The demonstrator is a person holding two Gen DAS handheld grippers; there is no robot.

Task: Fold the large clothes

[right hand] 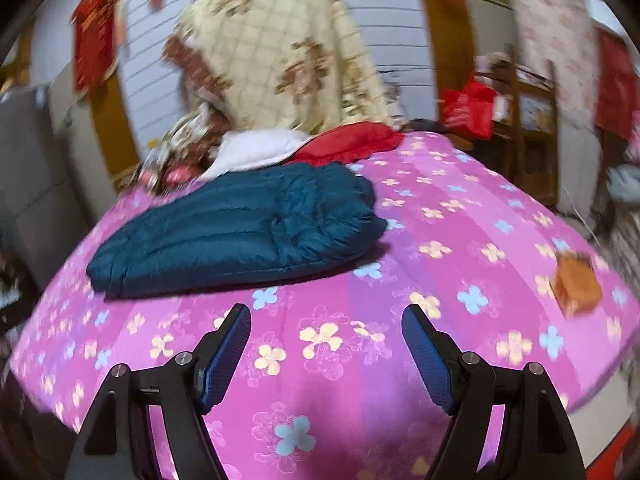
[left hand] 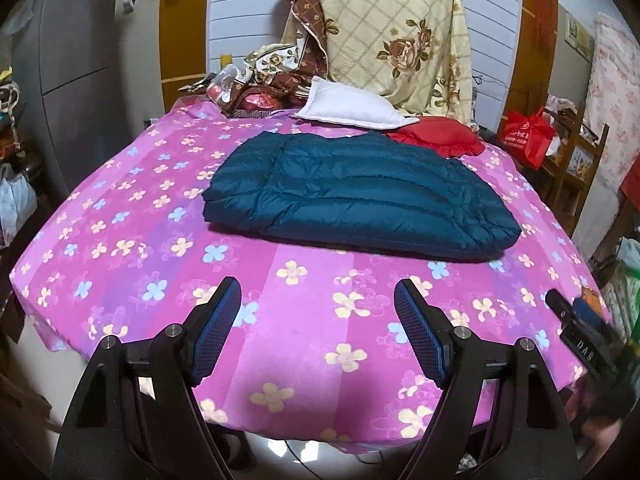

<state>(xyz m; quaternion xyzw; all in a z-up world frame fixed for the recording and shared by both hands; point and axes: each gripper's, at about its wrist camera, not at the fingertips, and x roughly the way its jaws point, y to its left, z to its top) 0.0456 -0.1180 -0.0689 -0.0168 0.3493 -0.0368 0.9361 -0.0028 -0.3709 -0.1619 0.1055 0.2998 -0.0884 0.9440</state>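
A dark teal quilted down jacket (left hand: pixel 356 192) lies folded into a flat bundle on the pink flowered cloth (left hand: pixel 304 320) of the table; it also shows in the right wrist view (right hand: pixel 240 228). My left gripper (left hand: pixel 318 300) is open and empty, held above the cloth a little in front of the jacket. My right gripper (right hand: pixel 326 328) is open and empty too, in front of the jacket's right end. The right gripper's body (left hand: pixel 580 332) shows at the right edge of the left wrist view. The right wrist view is blurred.
A white pillow (left hand: pixel 352 108), a red garment (left hand: pixel 436 136) and a heap of floral bedding (left hand: pixel 384 36) lie at the table's far side. A small orange box (right hand: pixel 576 284) sits near the right edge. A grey fridge (left hand: pixel 72 60) stands left, a wooden shelf with a red bag (left hand: pixel 528 136) right.
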